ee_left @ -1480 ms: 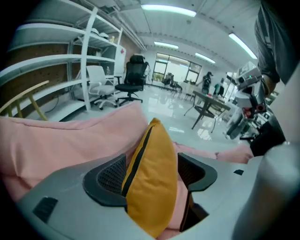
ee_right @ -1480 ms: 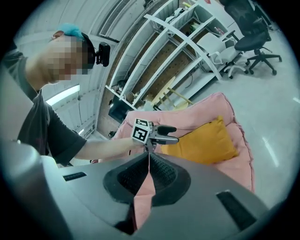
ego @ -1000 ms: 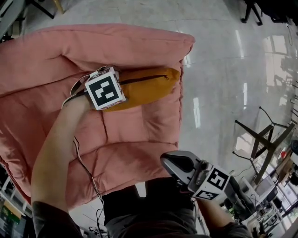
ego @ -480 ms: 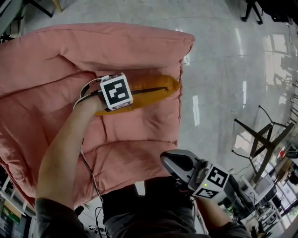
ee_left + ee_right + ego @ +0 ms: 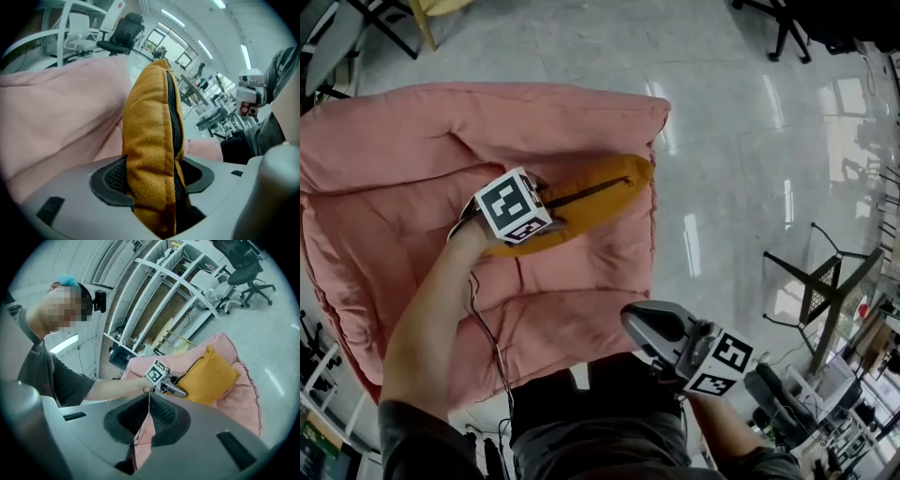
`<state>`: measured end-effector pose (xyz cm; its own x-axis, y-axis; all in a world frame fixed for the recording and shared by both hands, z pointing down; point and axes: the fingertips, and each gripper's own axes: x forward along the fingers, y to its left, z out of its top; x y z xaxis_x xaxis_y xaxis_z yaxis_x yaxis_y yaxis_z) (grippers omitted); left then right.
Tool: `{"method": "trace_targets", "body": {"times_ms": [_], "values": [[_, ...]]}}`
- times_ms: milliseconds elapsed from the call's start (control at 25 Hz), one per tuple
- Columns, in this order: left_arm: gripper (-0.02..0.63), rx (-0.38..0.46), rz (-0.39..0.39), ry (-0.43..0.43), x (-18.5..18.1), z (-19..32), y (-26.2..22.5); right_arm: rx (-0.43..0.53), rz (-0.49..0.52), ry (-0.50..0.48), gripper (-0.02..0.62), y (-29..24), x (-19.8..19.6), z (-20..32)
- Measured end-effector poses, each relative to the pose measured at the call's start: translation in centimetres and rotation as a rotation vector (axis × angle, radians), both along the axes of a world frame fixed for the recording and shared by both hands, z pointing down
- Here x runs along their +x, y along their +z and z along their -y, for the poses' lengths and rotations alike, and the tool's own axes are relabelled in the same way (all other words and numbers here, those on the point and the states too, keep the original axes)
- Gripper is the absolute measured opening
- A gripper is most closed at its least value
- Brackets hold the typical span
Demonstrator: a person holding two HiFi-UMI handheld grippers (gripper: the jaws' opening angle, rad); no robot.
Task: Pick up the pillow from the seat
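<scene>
An orange pillow [image 5: 595, 192] with a dark zipper lies on the pink cushioned seat [image 5: 403, 178], leaning toward its backrest. My left gripper [image 5: 539, 217] is at the pillow's left end. In the left gripper view the pillow's zipped edge [image 5: 150, 136] stands upright between the jaws, which are closing, and both pads [image 5: 108, 180] touch the fabric. My right gripper [image 5: 637, 323] hangs over the seat's front edge, shut and holding nothing. From the right gripper view [image 5: 147, 416] the pillow [image 5: 211, 376] and left gripper [image 5: 165, 384] show beyond its jaws.
Glossy grey floor [image 5: 741, 141] surrounds the seat. A black folding frame [image 5: 825, 281] stands to the right. White shelving [image 5: 159, 301] and office chairs [image 5: 243, 273] are farther off. The person's legs are just below the seat's front edge.
The left gripper shifted right along the pillow's edge, then back a little to the left. The head view tilted, so the seat sits lower in frame. The right gripper stayed put.
</scene>
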<state>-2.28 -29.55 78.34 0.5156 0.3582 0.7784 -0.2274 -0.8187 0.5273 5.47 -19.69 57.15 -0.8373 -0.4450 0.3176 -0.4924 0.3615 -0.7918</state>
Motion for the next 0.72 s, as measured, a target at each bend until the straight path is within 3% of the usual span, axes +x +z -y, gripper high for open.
{"method": "trace_targets", "body": {"times_ms": [120, 440, 720], "values": [[0.287, 0.023, -0.077, -0.097, -0.3, 1.6, -4.8, 0.042, -0.001, -0.002, 0.017, -2.5, -0.5, 0.7], [0.288, 0.155, -0.213, -0.255, -2.0, 3.9, -17.9, 0.177, -0.004, -0.003, 0.017, -10.6, -1.7, 3.1], [0.288, 0.254, -0.427, -0.467, -3.7, 4.6, -31.3, 0.321, 0.003, 0.014, 0.017, -19.0, -2.2, 4.9]]}}
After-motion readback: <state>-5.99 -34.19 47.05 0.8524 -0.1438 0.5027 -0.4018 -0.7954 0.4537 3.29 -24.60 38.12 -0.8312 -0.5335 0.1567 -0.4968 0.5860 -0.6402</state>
